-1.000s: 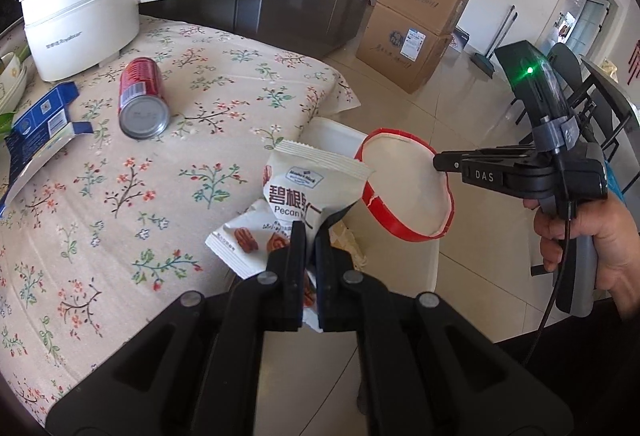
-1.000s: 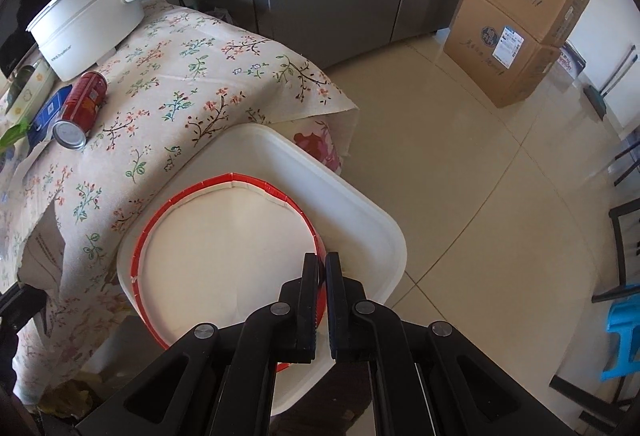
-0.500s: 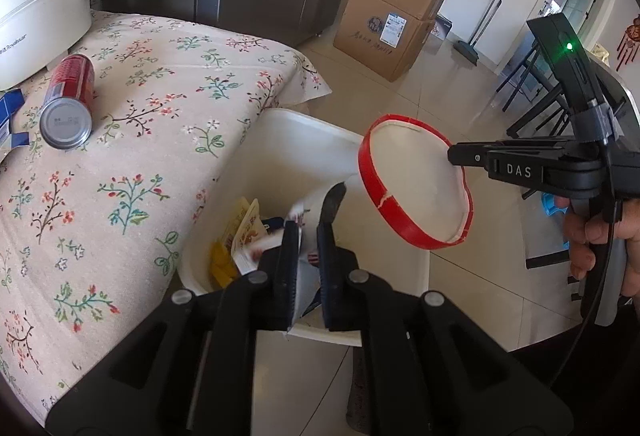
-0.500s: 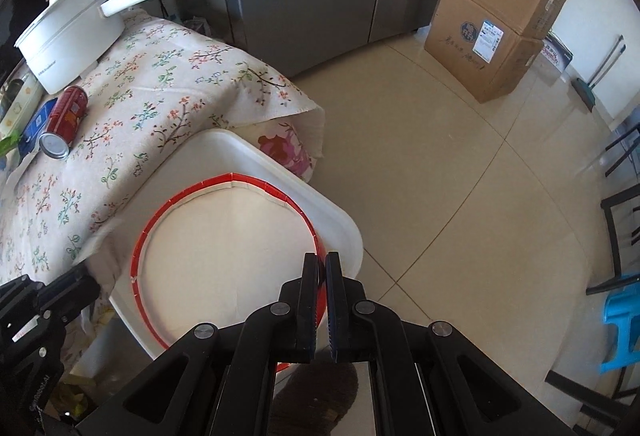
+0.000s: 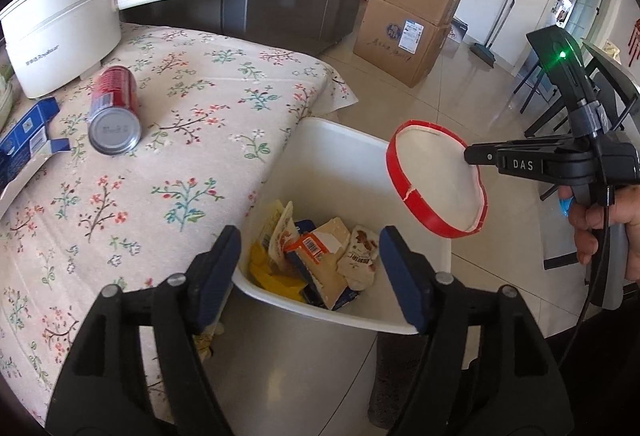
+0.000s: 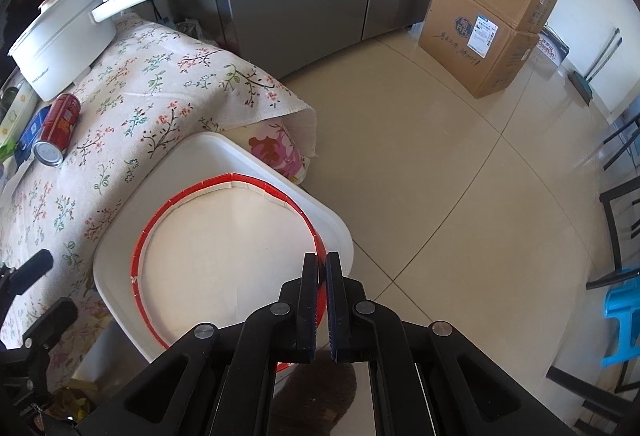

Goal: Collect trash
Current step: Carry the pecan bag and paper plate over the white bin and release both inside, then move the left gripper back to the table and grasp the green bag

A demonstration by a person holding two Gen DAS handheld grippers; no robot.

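Gone from the left gripper (image 5: 310, 268) is the snack packet it pinched a moment ago; its jaws now stand wide apart with nothing between them, hovering over the near rim of the white bin (image 5: 344, 139) at the centre of the left view. That packet (image 5: 360, 256) lies inside the bin among other wrappers (image 5: 316, 260), low in the middle of the frame. At the right of the same view, the right gripper (image 5: 470, 157) is clamped on the edge of a red-rimmed paper lid (image 5: 436, 181), held tilted above the far side of the bin. In the right view its fingers (image 6: 310, 300) pinch that rim at lower centre, the lid (image 6: 224, 256) covering most of the bin (image 6: 340, 232). On the flowered tablecloth (image 5: 192, 107), upper left, a red can (image 5: 114, 111) lies on its side near a white pot (image 5: 60, 35) and a blue carton (image 5: 24, 139).
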